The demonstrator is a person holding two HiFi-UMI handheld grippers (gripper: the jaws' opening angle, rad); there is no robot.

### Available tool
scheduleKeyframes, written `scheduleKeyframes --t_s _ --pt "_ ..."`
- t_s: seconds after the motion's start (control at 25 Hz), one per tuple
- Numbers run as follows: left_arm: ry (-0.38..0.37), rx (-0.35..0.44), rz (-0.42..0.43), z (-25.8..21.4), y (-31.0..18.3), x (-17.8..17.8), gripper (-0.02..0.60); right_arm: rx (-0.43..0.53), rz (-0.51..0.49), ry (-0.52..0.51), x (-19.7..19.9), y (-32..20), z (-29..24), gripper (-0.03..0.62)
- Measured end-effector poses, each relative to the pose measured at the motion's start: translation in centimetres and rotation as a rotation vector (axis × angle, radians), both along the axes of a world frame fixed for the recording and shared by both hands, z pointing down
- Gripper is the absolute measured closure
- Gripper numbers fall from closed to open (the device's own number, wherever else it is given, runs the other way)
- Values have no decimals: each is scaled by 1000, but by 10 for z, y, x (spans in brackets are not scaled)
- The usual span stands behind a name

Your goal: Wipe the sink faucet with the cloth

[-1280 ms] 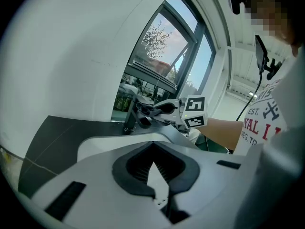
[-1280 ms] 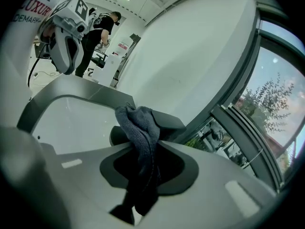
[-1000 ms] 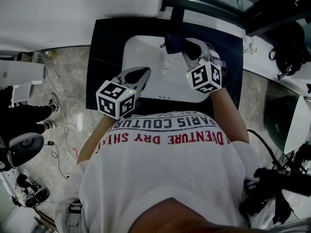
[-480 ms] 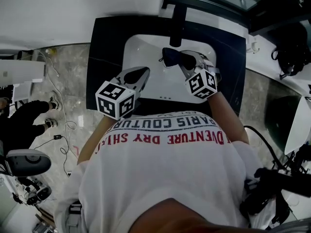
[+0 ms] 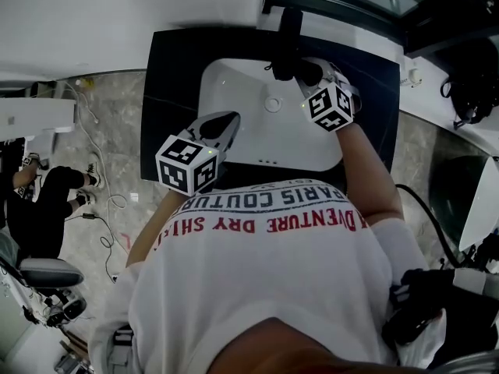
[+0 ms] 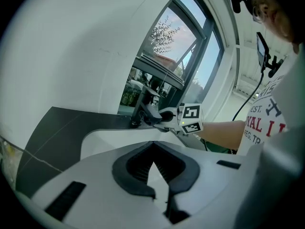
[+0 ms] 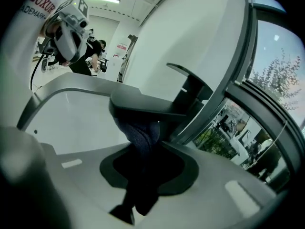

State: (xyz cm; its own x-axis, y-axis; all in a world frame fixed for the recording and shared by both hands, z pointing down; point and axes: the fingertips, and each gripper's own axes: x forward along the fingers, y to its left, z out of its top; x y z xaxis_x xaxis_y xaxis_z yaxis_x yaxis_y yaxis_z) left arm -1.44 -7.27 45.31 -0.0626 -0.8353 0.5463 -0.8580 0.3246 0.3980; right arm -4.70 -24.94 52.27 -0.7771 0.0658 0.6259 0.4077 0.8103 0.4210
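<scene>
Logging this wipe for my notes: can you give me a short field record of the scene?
right tool: shut on cloth
cloth: dark, up against the underside of the faucet spout
left tool: shut, empty, over the near left rim of the sink
faucet: black, at the back of the white sink

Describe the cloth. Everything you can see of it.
The cloth is dark blue with a knitted-looking texture, bunched into a thick twist. The right hand-held gripper has its jaws shut on it, so the lower part runs between them and the upper part sticks out past the tips. Its top meets the underside of the dark, flat faucet spout, above the white sink. From the head view it shows only as a dark lump beside the faucet.
</scene>
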Motion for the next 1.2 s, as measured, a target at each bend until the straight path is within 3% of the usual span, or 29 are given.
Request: scheduleKeyframes --t_s 0.24,0.6,1.2 --pt "10 -9 -4 6 3 -2 580 14 27 -45 -21 -13 -15 526" --pt "0 5 -6 2 7 -10 580 21 51 -33 -31 -17 -17 526" --pt "-24 68 10 -16 24 -7 580 -20 74 -43 30 25 -18 526"
